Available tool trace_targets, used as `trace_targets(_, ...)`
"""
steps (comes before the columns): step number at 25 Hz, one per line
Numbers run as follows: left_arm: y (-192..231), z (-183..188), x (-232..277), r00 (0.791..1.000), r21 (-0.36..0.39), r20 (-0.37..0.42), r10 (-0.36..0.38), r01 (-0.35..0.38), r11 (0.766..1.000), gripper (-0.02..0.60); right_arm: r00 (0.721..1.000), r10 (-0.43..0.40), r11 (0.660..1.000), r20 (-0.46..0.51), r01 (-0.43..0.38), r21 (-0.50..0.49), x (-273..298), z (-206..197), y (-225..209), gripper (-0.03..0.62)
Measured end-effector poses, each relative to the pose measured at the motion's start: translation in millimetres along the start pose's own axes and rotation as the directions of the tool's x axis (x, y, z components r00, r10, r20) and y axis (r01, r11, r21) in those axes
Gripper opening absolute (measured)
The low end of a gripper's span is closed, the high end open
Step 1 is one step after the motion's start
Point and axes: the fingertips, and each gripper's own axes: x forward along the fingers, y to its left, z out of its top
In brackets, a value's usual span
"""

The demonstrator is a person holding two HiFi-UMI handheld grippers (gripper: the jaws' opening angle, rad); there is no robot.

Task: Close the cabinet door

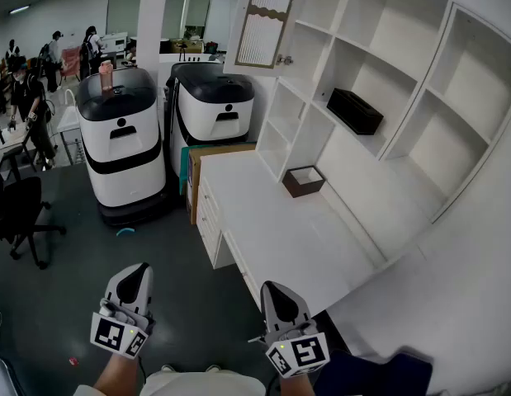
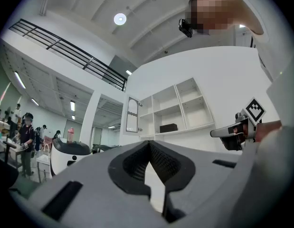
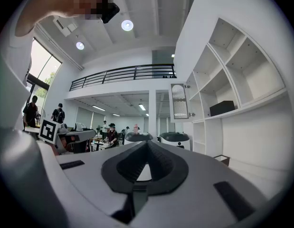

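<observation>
The cabinet door [image 1: 267, 21], a pale frame around ribbed glass, stands swung open at the top left of the white shelving unit [image 1: 404, 81]. It also shows far ahead as the door [image 2: 132, 115] in the left gripper view and the door [image 3: 179, 101] in the right gripper view. My left gripper [image 1: 137, 271] and right gripper [image 1: 272, 289] hang low in the head view, well short of the desk [image 1: 280, 221] and far from the door. Both sets of jaws meet at the tips, left gripper [image 2: 149, 144] and right gripper [image 3: 147, 144], with nothing between them.
A black box [image 1: 354, 110] lies on a middle shelf and a small brown open box [image 1: 303, 181] sits on the desk. Two white service robots [image 1: 123, 139] [image 1: 214, 106] stand left of the desk beside a cardboard panel [image 1: 207, 165]. An office chair [image 1: 20, 213] and people are at the far left.
</observation>
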Motion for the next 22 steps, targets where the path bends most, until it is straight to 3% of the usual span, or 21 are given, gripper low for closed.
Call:
trace_targets(8, -5.7, -2.0, 11.4, 1.000, -0.016, -0.001, -0.016, 0.016, 1.000, 0.003, 0.999, 0.036, 0.999, 0.015, -0.037, 0.030, 6.9, 0.4, -5.5, -0.003)
trace_targets(14, 1.9, 0.2, 17.8, 0.998, -0.066, 0.058, 0.005, -0.001, 0.998, 0.006, 0.998, 0.062, 0.997, 0.028, -0.063, 0.034, 8.4, -5.8, -16.8, -0.003)
trace_targets(15, 5.9, 0.3, 18.8, 0.998, -0.084, 0.068, 0.015, -0.010, 0.996, 0.023, 0.998, 0.063, 0.997, 0.027, -0.064, 0.034, 7.5, -7.9, -19.1, -0.003)
trace_targets(17, 14.2, -0.7, 23.7, 0.997, -0.109, 0.072, 0.037, -0.029, 0.994, 0.194, 0.998, 0.065, 0.997, 0.028, -0.066, 0.039, 5.0, -10.9, -23.9, -0.003)
trace_targets(18, 17.9, -1.1, 27.1, 0.996, -0.113, 0.069, 0.049, -0.041, 0.993, 0.250, 0.997, 0.065, 0.997, 0.028, -0.066, 0.043, 3.7, -11.9, -26.3, -0.003)
trace_targets(22, 25.0, 0.8, 44.0, 0.995, -0.124, 0.074, 0.062, -0.052, 0.991, 0.372, 0.997, 0.066, 0.996, 0.034, -0.068, 0.052, 4.6, -14.5, -36.5, -0.003)
